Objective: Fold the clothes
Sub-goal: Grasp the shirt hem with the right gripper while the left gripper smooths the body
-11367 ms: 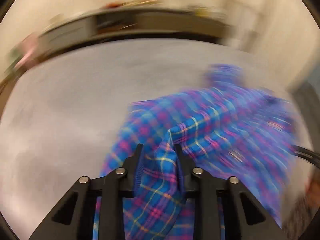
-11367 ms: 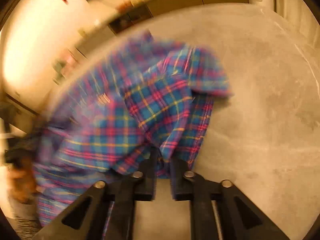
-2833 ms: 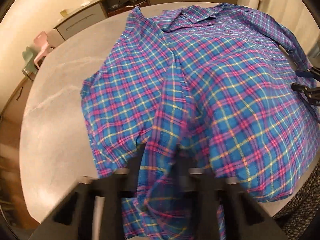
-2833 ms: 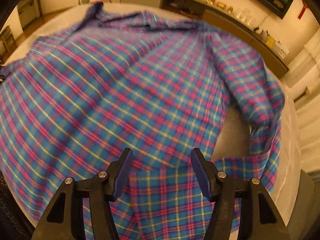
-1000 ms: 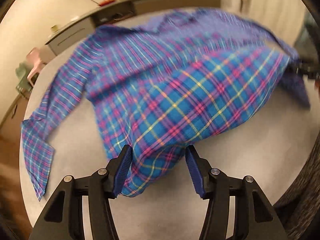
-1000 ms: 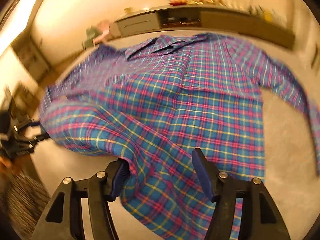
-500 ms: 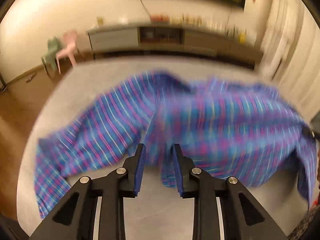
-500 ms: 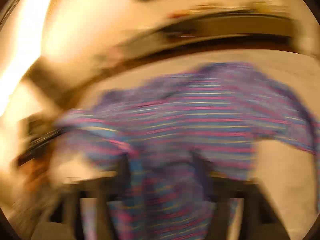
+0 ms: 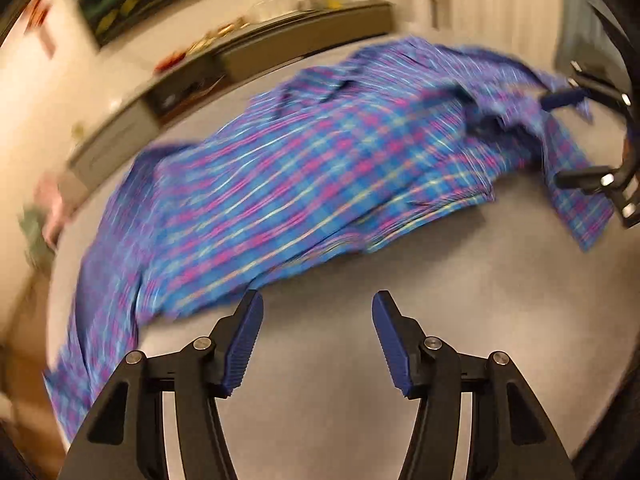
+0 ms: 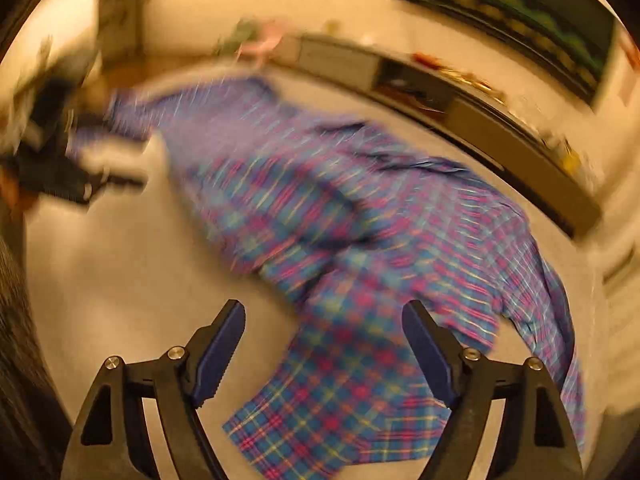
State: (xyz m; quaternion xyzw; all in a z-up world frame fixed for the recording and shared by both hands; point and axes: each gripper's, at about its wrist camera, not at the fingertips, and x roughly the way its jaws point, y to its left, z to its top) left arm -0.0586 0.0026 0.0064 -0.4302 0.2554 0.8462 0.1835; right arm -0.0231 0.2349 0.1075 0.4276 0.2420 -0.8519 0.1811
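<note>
Two hand-held grippers show at the bottom of the pictures, one in each view. The left hand-held gripper (image 9: 317, 332) has its blue pads spread wide apart, and nothing is between them, only the bare pale surface (image 9: 340, 400). The right hand-held gripper (image 10: 323, 340) is spread wide too. A corner of the shirt (image 10: 352, 400) lies flat on the surface under the gap between its pads, but the pads do not pinch it.

The shirt (image 9: 300, 172) is blue with pink and yellow lines. In the left wrist view it lies across the middle of the frame, from the lower left up to the upper right. It looks blurry. One sleeve (image 9: 92, 320) trails down at the left edge of the frame. The collar (image 9: 316, 84) is at the top, on the far side of the shirt.

At the right edge of the left wrist view, the right hand-held gripper (image 9: 568, 140) is seen, with part of the shirt close by its pads.

Far behind, at the top of the frame, a long low cabinet (image 9: 240, 60) stands by the wall. A dark picture (image 10: 512, 12) hangs on the wall above it.
</note>
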